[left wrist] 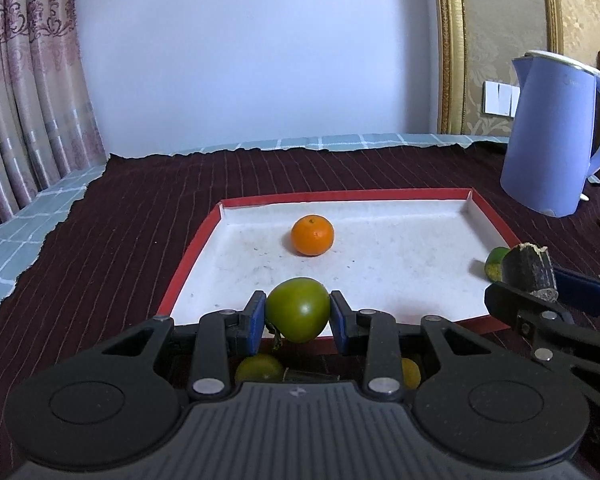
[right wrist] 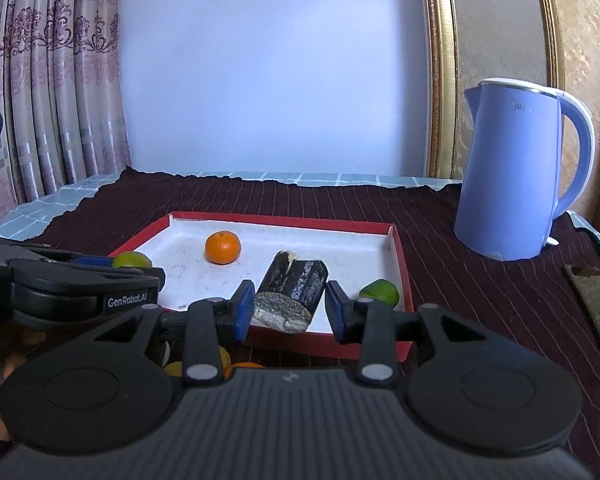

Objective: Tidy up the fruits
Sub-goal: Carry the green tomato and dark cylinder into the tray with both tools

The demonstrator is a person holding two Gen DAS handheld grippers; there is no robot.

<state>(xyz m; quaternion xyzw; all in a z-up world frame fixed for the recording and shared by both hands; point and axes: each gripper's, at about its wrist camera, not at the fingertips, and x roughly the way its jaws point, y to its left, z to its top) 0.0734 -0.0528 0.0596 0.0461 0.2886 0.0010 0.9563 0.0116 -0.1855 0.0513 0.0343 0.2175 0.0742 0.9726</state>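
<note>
- Left wrist view: my left gripper (left wrist: 298, 316) is clamped on a green fruit (left wrist: 298, 309), a blue pad pressing each side of it. I hold it above the near edge of the tray (left wrist: 494, 216), clear of the tray floor.
- Same view: an orange (left wrist: 313, 235) sits on the white tray floor, toward the far side and a little left of centre, well apart from the green fruit.
- Same view: at the right edge my right gripper (left wrist: 540, 280) comes in holding a dark cane piece (left wrist: 528, 270); a lime (left wrist: 496, 263) shows just behind it, inside the tray near the right wall.
- Same view: below my fingers, near side of the tray, more fruit lies on the dark cloth (left wrist: 120, 216), partly hidden. A blue kettle (left wrist: 556, 132) stands far right on the cloth.
- Right wrist view: my right gripper (right wrist: 290, 310) is closed on the cane piece (right wrist: 294, 290); it sits tilted between the pads, its pale cut end facing me, over the near part of the tray (right wrist: 398, 264).
- Same view: the orange (right wrist: 222, 247) rests far left in the tray; the lime (right wrist: 380, 292) lies just inside the right wall, near corner.
- Same view: my left gripper (right wrist: 138, 266) reaches in from the left with the green fruit (right wrist: 131, 259) peeking over it. The kettle (right wrist: 512, 172) stands to the right, beyond the tray.
</note>
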